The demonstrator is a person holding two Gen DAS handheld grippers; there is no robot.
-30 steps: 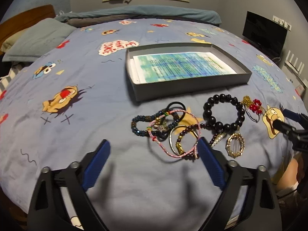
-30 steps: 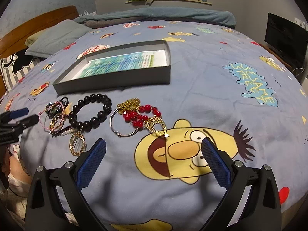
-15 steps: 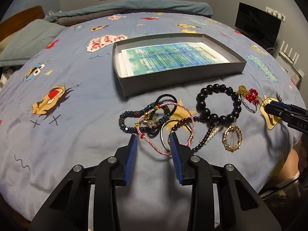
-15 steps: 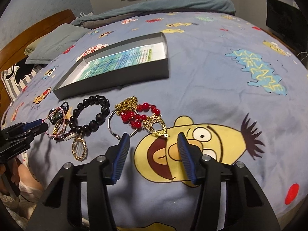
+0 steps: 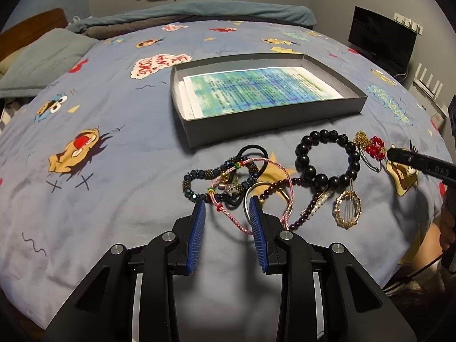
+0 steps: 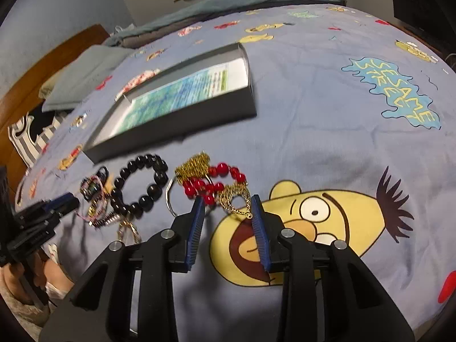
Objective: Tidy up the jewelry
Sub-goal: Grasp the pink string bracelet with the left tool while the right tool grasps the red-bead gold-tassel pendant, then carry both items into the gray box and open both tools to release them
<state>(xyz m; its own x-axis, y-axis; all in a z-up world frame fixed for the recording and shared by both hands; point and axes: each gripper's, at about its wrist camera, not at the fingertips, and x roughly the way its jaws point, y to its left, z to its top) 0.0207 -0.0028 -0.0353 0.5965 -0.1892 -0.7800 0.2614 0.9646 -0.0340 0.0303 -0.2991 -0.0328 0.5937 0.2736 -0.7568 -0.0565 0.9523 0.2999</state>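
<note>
Both tools hover over jewelry near the bed's front edge.
My left gripper (image 5: 226,203) fingers stand apart around the pink cord bracelet (image 5: 250,193); my right gripper (image 6: 226,201) fingers stand apart around the gold earring (image 6: 236,203).

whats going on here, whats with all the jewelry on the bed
A person is sorting jewelry on a bed with a gripper in each hand. The left gripper sits open around a pink cord bracelet in a tangled pile. The right gripper is open around a gold filigree pendant beside red beads. The grey box holds only a printed sheet; nothing is lifted yet.
</note>
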